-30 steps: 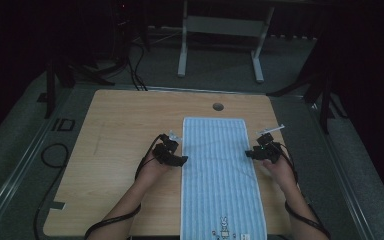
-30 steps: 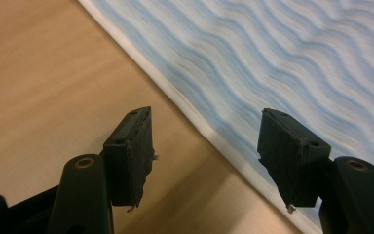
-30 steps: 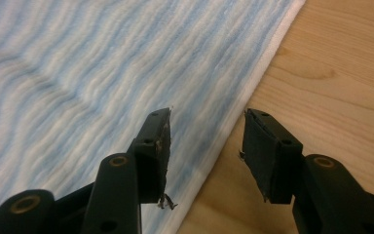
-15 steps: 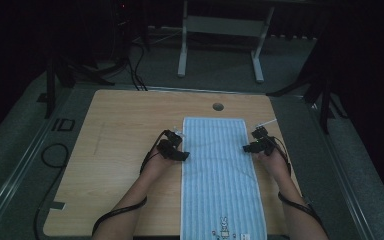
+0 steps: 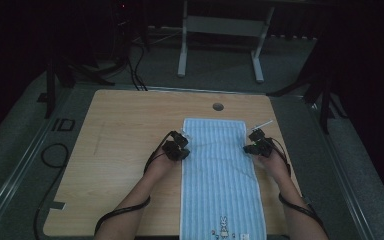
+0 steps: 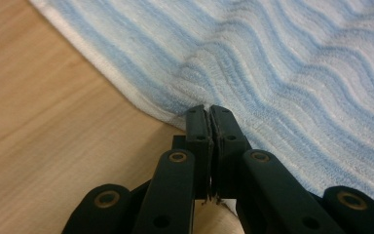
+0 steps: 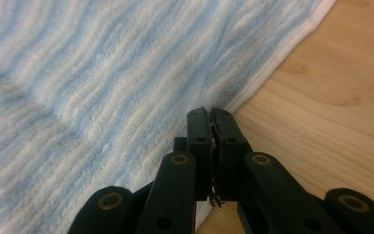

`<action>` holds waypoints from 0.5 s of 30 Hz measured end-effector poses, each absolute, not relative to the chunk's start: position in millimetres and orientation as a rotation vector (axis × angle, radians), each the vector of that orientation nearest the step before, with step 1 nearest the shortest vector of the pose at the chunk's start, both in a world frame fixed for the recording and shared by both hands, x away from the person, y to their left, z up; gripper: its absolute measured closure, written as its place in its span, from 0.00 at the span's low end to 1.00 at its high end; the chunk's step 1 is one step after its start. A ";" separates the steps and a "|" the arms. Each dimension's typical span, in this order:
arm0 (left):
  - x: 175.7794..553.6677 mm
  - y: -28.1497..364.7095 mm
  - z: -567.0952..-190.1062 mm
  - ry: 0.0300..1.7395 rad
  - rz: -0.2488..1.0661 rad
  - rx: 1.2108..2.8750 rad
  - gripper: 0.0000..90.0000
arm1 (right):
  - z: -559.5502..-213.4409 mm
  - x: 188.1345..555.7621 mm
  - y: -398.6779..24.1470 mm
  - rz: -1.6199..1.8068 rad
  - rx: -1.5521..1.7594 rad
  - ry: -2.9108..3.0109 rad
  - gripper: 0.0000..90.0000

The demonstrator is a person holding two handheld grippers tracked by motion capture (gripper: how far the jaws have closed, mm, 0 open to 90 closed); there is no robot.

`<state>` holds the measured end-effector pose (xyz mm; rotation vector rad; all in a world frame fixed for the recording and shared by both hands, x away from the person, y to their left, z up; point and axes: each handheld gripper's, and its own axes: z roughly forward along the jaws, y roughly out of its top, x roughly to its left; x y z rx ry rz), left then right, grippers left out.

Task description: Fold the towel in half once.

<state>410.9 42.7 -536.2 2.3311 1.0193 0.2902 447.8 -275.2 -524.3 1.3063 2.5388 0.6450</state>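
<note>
A long blue-and-white striped towel (image 5: 215, 175) lies flat down the middle of the wooden table (image 5: 125, 130), with a small rabbit print (image 5: 223, 226) at its near end. My left gripper (image 5: 182, 150) is at the towel's left edge, and its jaws have just been closing. In the left gripper view they (image 6: 208, 112) meet on the white hem, and the towel (image 6: 282, 63) puckers just ahead of them. My right gripper (image 5: 248, 148) is at the right edge and has also just been closing. Its jaws (image 7: 208, 113) pinch the hem of the towel (image 7: 102, 87).
A round cable hole (image 5: 218, 106) sits in the table beyond the towel's far end. Bare wood (image 5: 110, 165) lies left of the towel. A white metal stand (image 5: 220, 30) is on the floor behind the table. Cables (image 5: 55, 155) trail along the left floor.
Both hands have come slightly inward to the towel's side edges. Both pairs of jaws have closed onto the hems, and the cloth between them shows a faint crease.
</note>
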 end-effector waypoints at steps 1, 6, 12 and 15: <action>411.7 44.5 -534.2 1.026 0.284 2.321 0.97 | -521.2 447.5 -276.5 0.663 1.305 2.535 0.97; 404.4 52.0 -520.4 1.012 0.291 2.293 0.97 | -497.9 436.0 -281.9 0.753 1.243 2.541 0.97; 379.2 68.1 -492.0 0.969 0.280 2.209 0.97 | -469.9 399.6 -290.8 0.863 1.158 2.520 0.97; 358.1 70.8 -481.0 0.915 0.295 2.214 0.97 | -461.9 379.4 -292.7 0.885 1.110 2.525 0.97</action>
